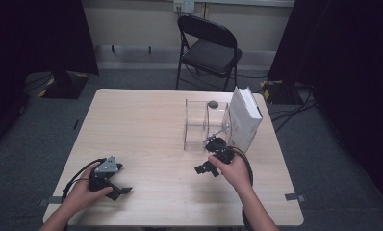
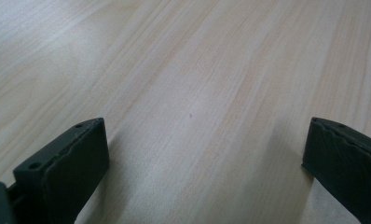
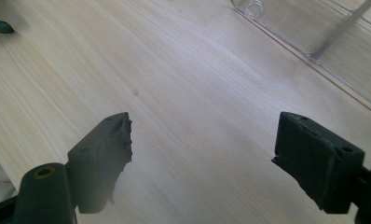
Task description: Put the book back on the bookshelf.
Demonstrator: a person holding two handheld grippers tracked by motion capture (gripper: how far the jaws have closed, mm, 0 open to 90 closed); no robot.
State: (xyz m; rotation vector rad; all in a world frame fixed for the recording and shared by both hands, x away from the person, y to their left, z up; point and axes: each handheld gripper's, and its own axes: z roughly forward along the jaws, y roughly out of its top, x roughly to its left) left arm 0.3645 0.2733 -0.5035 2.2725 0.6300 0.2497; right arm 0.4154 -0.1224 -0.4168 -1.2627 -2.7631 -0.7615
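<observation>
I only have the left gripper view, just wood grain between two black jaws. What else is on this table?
Observer: A clear plastic box stands on the far right part of the table.
Operator: Anything beside it?
Observer: A white box stands upright against its right side.
Operator: Where's the right gripper?
Observer: The right gripper is just in front of the clear box, jaws apart with nothing between them.
Operator: Anything beyond the table?
Observer: A black folding chair.
</observation>
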